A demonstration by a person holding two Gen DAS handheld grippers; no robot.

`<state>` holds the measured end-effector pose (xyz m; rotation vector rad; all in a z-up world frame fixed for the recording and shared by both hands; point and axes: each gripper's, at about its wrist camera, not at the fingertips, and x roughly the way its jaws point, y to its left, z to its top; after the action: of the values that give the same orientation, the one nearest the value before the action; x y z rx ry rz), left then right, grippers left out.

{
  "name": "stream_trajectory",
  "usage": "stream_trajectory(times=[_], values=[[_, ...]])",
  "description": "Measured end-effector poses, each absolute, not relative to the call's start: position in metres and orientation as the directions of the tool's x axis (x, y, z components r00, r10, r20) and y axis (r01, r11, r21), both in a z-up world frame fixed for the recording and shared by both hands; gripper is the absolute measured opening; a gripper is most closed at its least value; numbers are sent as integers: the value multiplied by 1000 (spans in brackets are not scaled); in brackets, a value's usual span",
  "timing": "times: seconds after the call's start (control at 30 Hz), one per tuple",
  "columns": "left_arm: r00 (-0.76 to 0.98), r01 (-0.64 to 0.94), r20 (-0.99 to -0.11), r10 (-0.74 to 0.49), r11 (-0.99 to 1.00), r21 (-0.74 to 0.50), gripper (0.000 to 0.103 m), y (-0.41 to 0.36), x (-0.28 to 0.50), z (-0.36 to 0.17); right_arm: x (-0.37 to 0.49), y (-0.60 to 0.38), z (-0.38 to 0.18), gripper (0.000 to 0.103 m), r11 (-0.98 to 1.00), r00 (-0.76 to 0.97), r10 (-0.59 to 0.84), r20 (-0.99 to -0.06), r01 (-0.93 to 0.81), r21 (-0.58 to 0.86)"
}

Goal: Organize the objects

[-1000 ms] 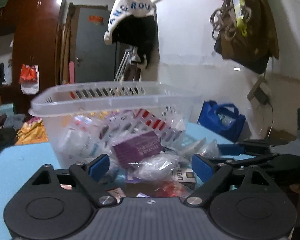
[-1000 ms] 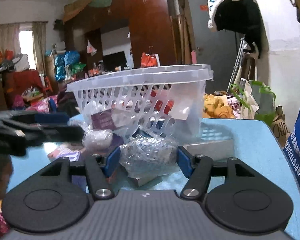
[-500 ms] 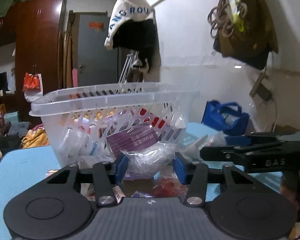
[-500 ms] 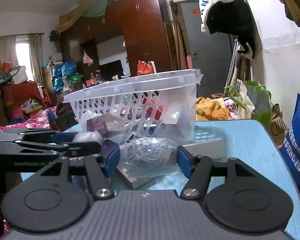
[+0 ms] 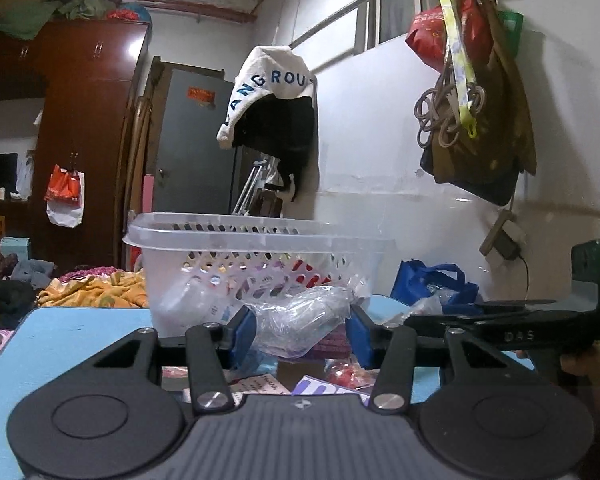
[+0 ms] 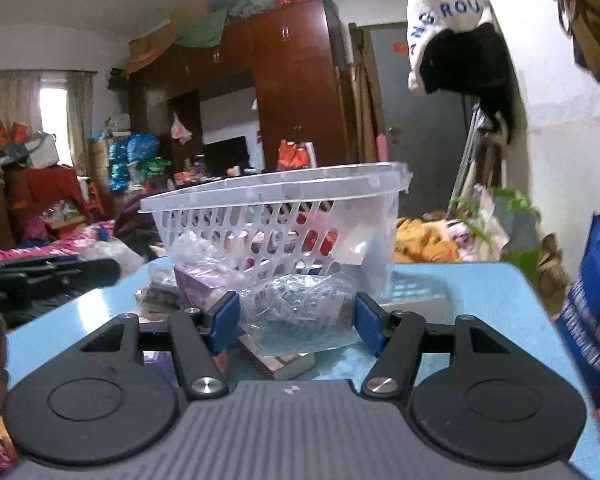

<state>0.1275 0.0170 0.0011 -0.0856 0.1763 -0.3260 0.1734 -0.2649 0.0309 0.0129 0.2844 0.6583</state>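
A clear slotted plastic basket [image 5: 236, 240] [image 6: 284, 192] stands on the blue table, holding several packets. My left gripper [image 5: 300, 334] is shut on a clear plastic bag [image 5: 300, 320], lifted just in front of the basket. My right gripper [image 6: 298, 316] is shut on another clear plastic bag [image 6: 300, 304] with small dark items inside, also raised in front of the basket. Each gripper shows at the edge of the other's view, the right one [image 5: 500, 328] and the left one [image 6: 48, 276].
Loose packets and a purple box [image 6: 200, 292] lie on the blue table [image 6: 480, 320] in front of the basket, with a small book [image 6: 284, 362] below the right bag. A blue bag [image 5: 432, 284] stands beside the table. Wall with hanging bags is to the right.
My left gripper closed on the clear bag and lifted it off the pile. My right gripper kept its bag and rose slightly; both views tilted upward.
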Motion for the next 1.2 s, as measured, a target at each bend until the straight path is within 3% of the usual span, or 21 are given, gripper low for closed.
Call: stream_trajectory(times=[0.33,0.47,0.57,0.63,0.77,0.87,0.93,0.97,1.0,1.07,1.2], values=[[937,294,-151,-315,945,-142,53,26,130,-2,164,-259,34,65,793,759,606,-240,-602,96],[945,290,-113,-307,946,-148,53,37,126,14,150,-265,52,65,780,762,624,-170,-618,93],[926,344,-97,-364,922,-179,53,46,142,47,147,-255,81,65,802,797,596,-98,-597,24],[938,314,-97,-332,935,-166,53,45,162,73,158,-245,104,65,807,807,589,-45,-590,-6],[950,229,-180,-255,962,-151,53,40,221,105,211,-215,138,65,822,821,561,-103,-568,-50],[946,175,-253,-204,975,-134,54,37,259,105,249,-203,141,65,817,805,567,-175,-576,2],[939,159,-285,-191,978,-131,63,35,275,102,262,-196,137,66,819,800,562,-211,-574,1],[935,157,-299,-189,979,-129,77,35,280,100,266,-191,134,74,819,797,555,-239,-573,-9],[934,150,-306,-182,981,-125,81,34,283,98,268,-189,133,90,827,803,543,-245,-563,-12],[937,133,-311,-159,986,-104,81,31,282,99,262,-193,132,103,844,829,520,-204,-535,-25],[948,151,-272,-162,987,-63,82,31,242,100,236,-227,133,103,839,827,540,-159,-543,22]])
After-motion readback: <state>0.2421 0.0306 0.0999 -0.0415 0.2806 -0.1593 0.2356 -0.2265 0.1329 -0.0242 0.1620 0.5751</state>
